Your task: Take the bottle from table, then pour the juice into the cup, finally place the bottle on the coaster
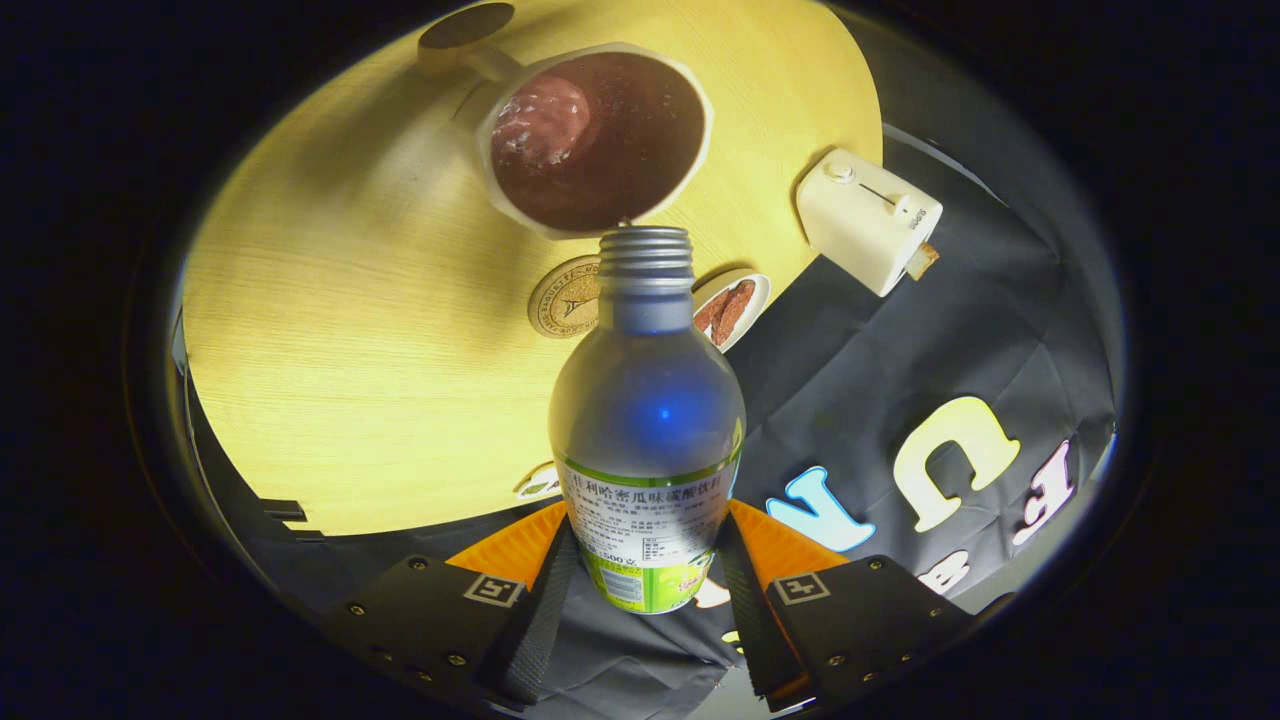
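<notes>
Pale wood tabletop point(330, 330) fills most of what I'm looking at, tilted hard in the view, with the dark booth cloth point(880, 400) running off its edge toward 4 o'clock.

My gripper point(646, 575) has both fingers clamped on the lower body of the bottle point(646, 420), pressing on the label from either side. So it's narrow, squeezed right onto the bottle. The bottle points away from me along the fingers, cap off, threaded neck up at 12 o'clock from the fingers. It looks see-through and mostly empty from here, with a green and white label at the base.

Right past the bottle's mouth, still at 12 o'clock, sits the cup point(597, 138). It's a pale one, handle sticking out toward 10 o'clock, full of dark reddish juice with some foam on one side. The mouth of the bottle is just at the cup's near rim.

The coaster point(563, 297) is a round tan disc on the table, partly tucked behind the bottle neck at about 9 o'clock from it. On the other side of the neck, 3 o'clock, there's a small white dish point(733, 310) with something brown on it. Farther out at 2 o'clock, a little white toaster point(865, 220) sits at the table edge.
</notes>
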